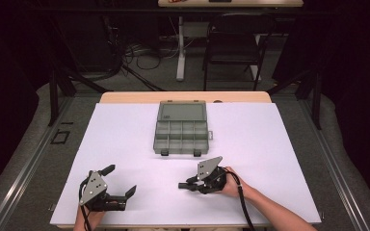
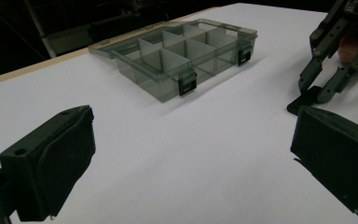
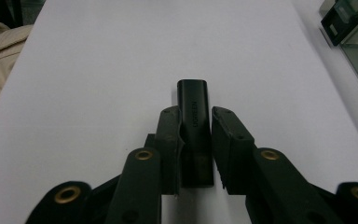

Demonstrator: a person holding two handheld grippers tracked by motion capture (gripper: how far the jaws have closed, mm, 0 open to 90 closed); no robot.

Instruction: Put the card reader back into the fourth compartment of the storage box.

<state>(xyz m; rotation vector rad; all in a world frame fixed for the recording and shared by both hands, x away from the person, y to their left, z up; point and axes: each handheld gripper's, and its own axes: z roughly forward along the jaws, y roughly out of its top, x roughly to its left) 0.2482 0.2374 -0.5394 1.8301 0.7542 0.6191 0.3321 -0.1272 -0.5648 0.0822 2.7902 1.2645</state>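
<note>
A small black plug-like adapter with lettering on its top lies flat on the white table, also seen as a dark slab. My right gripper is closed around its rear half, jaws on either side of it, low over the table at front centre-right. My left gripper is at the front left, wide open with nothing between its jaws. A smoky clear compartment box stands at mid-table with its lid folded back; the compartments look empty.
The white sheet covers most of the wooden table, with bare space around the box. Beyond the far edge a black chair and cables stand on the floor. A beige sleeve is at the left of the right gripper view.
</note>
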